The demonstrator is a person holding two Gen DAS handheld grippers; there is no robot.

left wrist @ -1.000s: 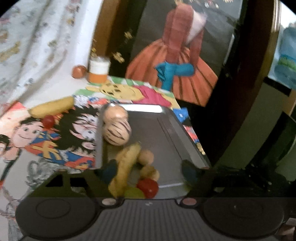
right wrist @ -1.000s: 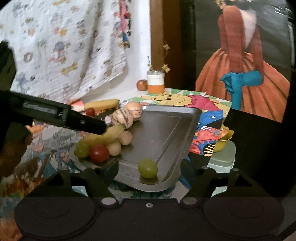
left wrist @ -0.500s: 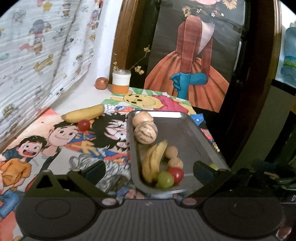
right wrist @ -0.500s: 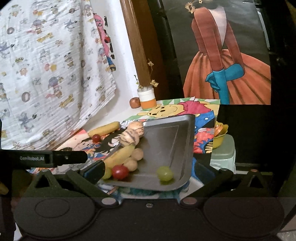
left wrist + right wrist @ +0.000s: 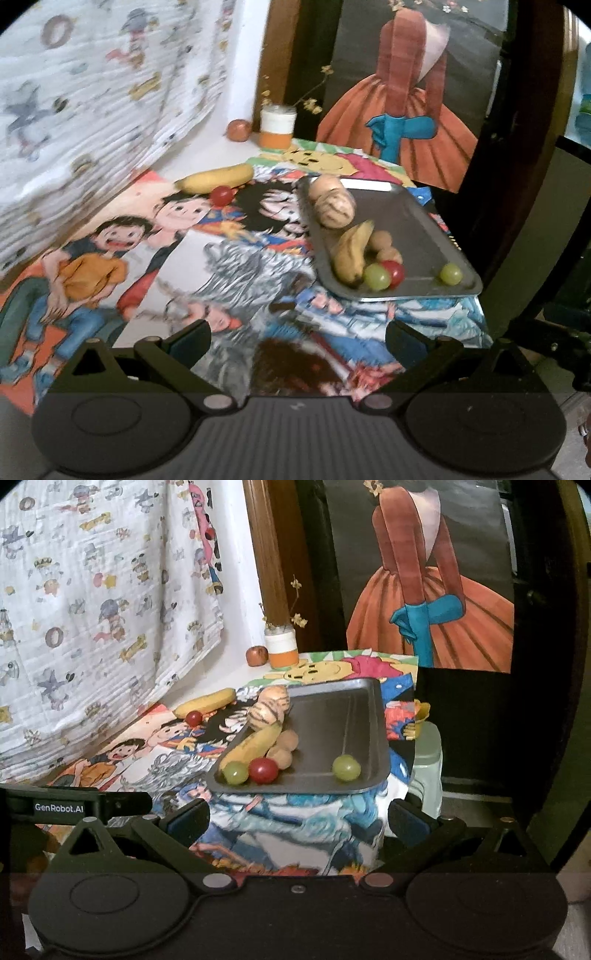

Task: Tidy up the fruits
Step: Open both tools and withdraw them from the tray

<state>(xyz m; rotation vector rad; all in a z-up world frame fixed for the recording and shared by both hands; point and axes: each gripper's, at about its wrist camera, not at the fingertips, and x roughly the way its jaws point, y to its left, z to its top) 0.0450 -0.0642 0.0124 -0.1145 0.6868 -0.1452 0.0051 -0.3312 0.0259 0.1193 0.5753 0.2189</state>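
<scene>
A grey metal tray (image 5: 406,225) (image 5: 332,709) sits at the table's right edge. It holds a banana (image 5: 351,251) (image 5: 255,744), a striped melon (image 5: 334,212) (image 5: 266,710), a red tomato (image 5: 394,271) (image 5: 263,770), small brown fruits, and two green grapes (image 5: 451,274) (image 5: 346,768). A second banana (image 5: 214,178) (image 5: 205,703) and a cherry tomato (image 5: 221,195) (image 5: 193,717) lie on the cartoon cloth, left of the tray. My left gripper (image 5: 297,339) and right gripper (image 5: 297,818) are both open and empty, well short of the tray.
A white and orange jar (image 5: 277,125) (image 5: 282,648) and a small apple (image 5: 238,130) (image 5: 256,655) stand at the back by the wall. A patterned sheet (image 5: 92,92) hangs on the left. A pale stool (image 5: 426,753) with a yellow bowl stands right of the table.
Both grippers have pulled back and up from the tray. The left gripper has opened off the banana in the tray, which now lies there free.
</scene>
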